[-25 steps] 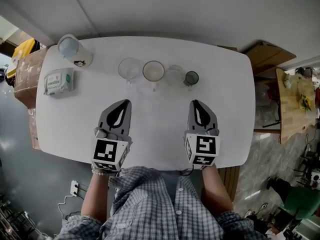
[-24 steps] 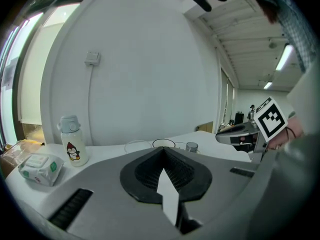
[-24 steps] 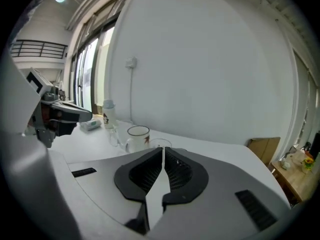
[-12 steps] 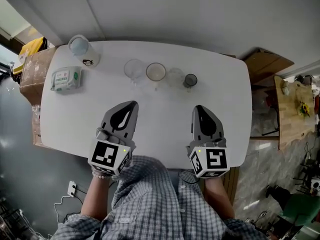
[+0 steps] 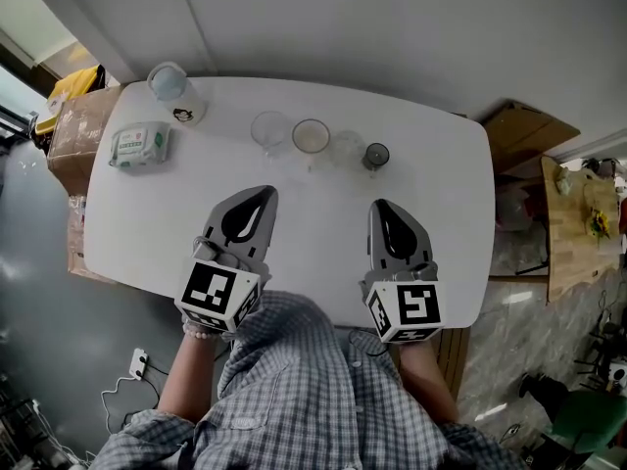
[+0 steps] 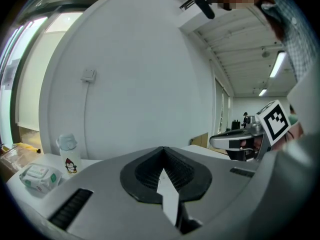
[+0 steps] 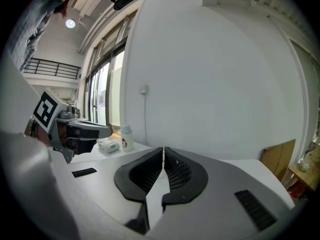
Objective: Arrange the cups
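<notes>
Standing by a white wall (image 6: 140,84), table (image 5: 460,213) bears cups (image 5: 312,137); left hand-held gripper (image 5: 259,197) and right hand-held gripper (image 5: 379,208) pressed together, empty

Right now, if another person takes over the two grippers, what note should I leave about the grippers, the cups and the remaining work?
Left gripper: shut, empty, over the near half of the white oval table.
Right gripper: shut, empty, alongside it.
Cups: four stand upright in a row at the far side. Left to right: wide clear glass cup, beige-lined cup, second clear cup, small dark cup.
Done: nothing visibly; no cup is held.
Left: probably all the arranging.
</notes>
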